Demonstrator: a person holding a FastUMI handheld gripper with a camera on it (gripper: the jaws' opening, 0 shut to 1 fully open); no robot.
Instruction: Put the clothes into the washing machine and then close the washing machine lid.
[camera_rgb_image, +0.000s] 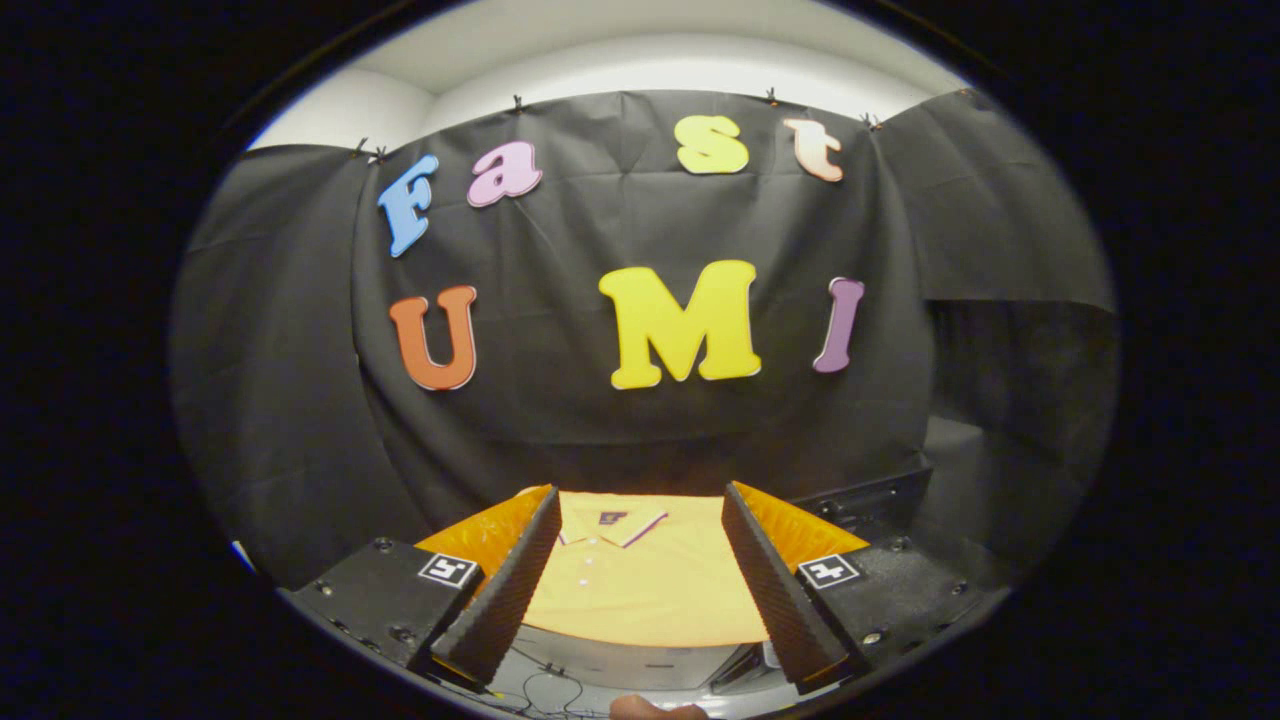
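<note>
While our gripper (640, 565) hangs above the near edge of the shirt (640, 585), we note its two fingers (510, 580) spread wide apart, pressing on nothing — released, with a broad gap between them.

We see the shirt through that gap: a yellow polo laid flat, front up, collar (612, 528) at the end away from us, a small dark tag inside the neck. A short row of pale buttons (592, 575) runs down from the collar toward us. The collar's edge carries thin white and dark trim.

We cannot tell what surface the shirt lies on; its near hem ends at a pale edge just below the fingertips. Thin dark cables (540, 685) trail over a light surface nearer to us than the shirt. Beyond the shirt's right side we make out a dark boxy thing (875, 500) against the black cloth wall (300, 400) — too dim to identify. Above the cloth, a pale wall (650, 50) shows.
</note>
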